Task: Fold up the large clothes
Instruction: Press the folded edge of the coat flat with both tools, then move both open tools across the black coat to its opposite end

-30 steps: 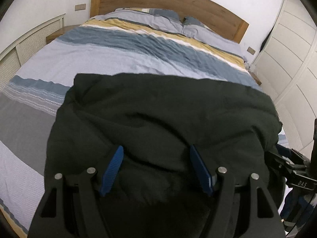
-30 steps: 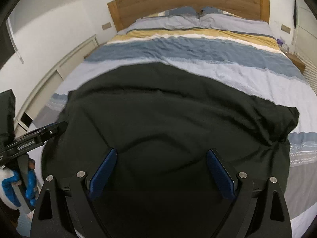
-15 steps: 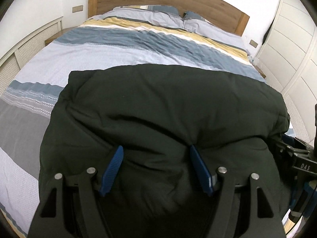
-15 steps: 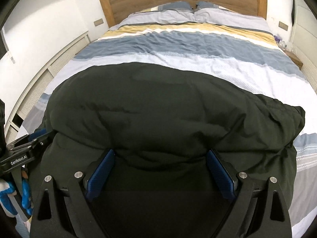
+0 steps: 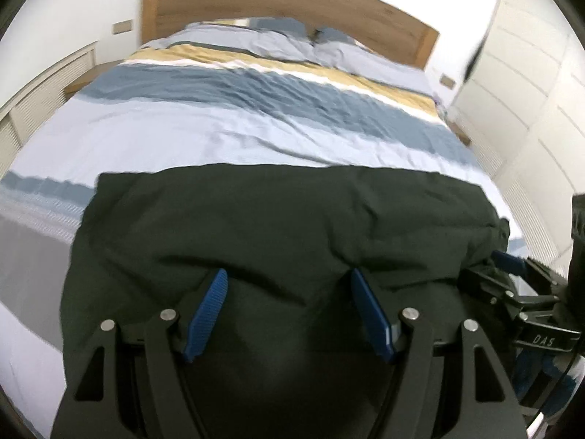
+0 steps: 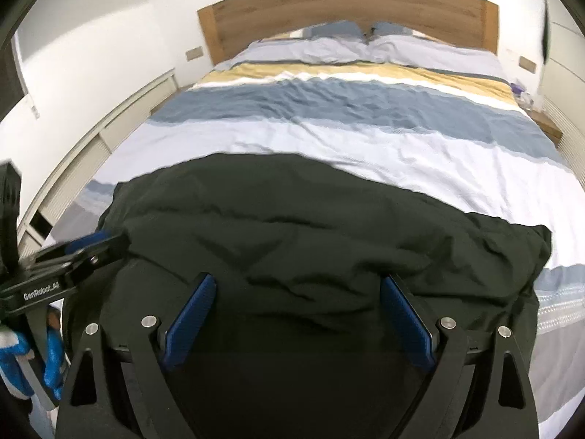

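Dark garment (image 5: pixel 285 219) spread on near end of striped bed (image 5: pixel 256 124), flat for folding. Left hand-held gripper (image 5: pixel 289 311) and right hand-held gripper (image 6: pixel 298 316) both spread wide, nothing clamped, poised over near hem.

Matt dark cloth garment (image 5: pixel 285 219), wooden headboard (image 5: pixel 278 3)
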A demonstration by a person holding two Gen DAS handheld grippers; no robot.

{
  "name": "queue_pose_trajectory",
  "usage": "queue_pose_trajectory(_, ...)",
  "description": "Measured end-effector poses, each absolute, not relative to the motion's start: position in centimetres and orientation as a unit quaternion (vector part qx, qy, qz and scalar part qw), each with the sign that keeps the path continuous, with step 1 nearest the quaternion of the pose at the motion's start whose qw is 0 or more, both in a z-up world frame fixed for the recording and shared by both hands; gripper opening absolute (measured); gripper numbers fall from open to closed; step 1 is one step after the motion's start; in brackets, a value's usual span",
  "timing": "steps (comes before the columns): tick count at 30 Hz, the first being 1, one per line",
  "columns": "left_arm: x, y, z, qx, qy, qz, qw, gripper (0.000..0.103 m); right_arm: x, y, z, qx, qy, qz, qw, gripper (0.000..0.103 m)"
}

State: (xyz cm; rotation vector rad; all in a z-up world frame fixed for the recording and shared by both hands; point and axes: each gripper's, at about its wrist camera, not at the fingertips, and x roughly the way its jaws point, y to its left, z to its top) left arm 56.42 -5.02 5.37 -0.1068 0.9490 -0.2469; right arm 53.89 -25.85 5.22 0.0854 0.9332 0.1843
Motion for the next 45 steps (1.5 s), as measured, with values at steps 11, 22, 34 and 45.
queue_pose_trajectory(11,64.6,-6.6,2.4,-0.021,0.495,-0.102,0.862,0.077,60.1,-27.8,2.8,0.054,0.478,0.057,0.875,0.092)
queue_pose_trajectory(22,67.6,-7.1,-1.3,-0.025,0.528,-0.083,0.845,0.086,64.0,-29.4,-1.3,0.091,0.520,0.032,0.849,0.096)
queue_pose_trajectory(34,68.4,-6.1,-3.3,-0.049,0.557,-0.087,0.825,0.094,65.1,-29.9,-3.4,0.088,0.538,0.031,0.838,0.098)
queue_pose_trajectory(45,67.6,1.9,-0.9,-0.069,0.566,0.004,0.822,0.094,63.4,-33.2,-0.9,0.066,0.541,-0.009,0.839,0.098)
